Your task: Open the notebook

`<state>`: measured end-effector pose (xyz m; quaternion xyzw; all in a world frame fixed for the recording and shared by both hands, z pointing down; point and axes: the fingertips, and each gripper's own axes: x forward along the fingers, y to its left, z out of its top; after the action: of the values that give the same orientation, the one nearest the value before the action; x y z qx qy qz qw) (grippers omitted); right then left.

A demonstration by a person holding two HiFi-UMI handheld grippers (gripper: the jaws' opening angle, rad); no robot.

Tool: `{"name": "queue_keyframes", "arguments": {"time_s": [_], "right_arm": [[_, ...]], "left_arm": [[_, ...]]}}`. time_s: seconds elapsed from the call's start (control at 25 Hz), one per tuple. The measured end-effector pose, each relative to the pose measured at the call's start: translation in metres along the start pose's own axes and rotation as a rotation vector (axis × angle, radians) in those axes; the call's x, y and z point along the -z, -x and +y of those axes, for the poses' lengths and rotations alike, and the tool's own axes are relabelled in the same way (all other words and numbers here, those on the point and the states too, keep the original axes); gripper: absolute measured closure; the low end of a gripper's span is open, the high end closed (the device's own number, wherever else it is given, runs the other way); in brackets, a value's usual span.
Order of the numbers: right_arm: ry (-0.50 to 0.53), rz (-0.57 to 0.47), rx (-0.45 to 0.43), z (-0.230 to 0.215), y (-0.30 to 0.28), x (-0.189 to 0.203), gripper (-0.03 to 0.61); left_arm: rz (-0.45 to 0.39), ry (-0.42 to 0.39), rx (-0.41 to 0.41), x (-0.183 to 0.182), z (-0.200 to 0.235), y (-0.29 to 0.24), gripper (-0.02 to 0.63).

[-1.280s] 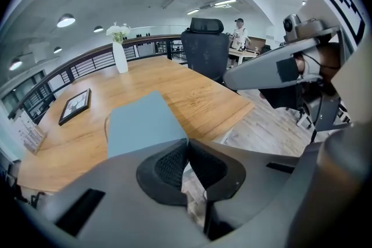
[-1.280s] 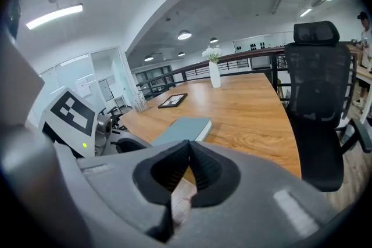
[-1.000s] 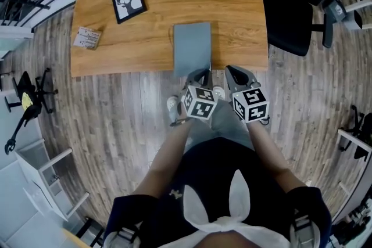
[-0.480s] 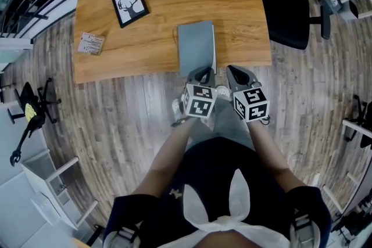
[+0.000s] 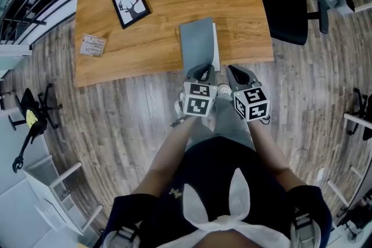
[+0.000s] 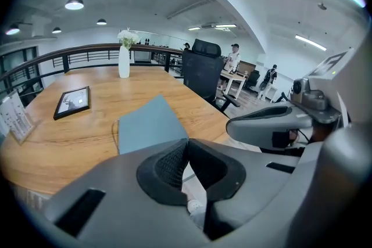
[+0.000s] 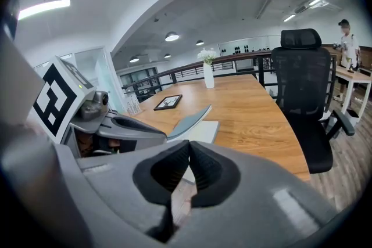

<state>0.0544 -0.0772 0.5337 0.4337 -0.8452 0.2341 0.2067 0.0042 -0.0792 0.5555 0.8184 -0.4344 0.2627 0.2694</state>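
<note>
A grey-blue notebook (image 5: 196, 43) lies on the wooden table (image 5: 151, 61) near its front edge. My left gripper (image 5: 203, 72) is shut on the near corner of the cover (image 6: 148, 125) and holds it raised at a slant. White pages (image 7: 203, 132) show beneath the cover and along its right edge (image 5: 215, 49). In the left gripper view the cover runs into the closed left gripper (image 6: 186, 142). My right gripper (image 5: 235, 71) hangs just right of the notebook off the table's edge; its pads (image 7: 189, 145) meet with nothing between them.
A framed deer picture (image 5: 128, 3) and a small stack of cards (image 5: 92, 45) lie at the table's left. A white vase (image 6: 124, 61) stands at the far end. A black office chair (image 5: 290, 3) is at the right. People stand far off (image 6: 232, 58).
The left gripper has risen with the cover's corner, so the cover now tilts up and a white strip of page shows at its right. The right gripper shifted slightly.
</note>
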Motion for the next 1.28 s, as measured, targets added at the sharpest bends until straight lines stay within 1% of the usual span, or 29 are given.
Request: {"name": "queue_keyframes", "arguments": {"time_s": [0.48, 0.76, 1.28], "right_arm": [[-0.003, -0.006, 0.016, 0.028, -0.005, 0.002, 0.58], [-0.008, -0.022, 0.024, 0.044, -0.008, 0.0, 0.58], [-0.005, -0.027, 0.024, 0.061, -0.011, -0.001, 0.58]], "left_arm": [[-0.069, 0.016, 0.005, -0.007, 0.023, 0.036, 0.586], [-0.113, 0.013, -0.02, -0.006, 0.043, 0.053, 0.588], [-0.141, 0.019, -0.062, -0.004, 0.067, 0.077, 0.587]]}}
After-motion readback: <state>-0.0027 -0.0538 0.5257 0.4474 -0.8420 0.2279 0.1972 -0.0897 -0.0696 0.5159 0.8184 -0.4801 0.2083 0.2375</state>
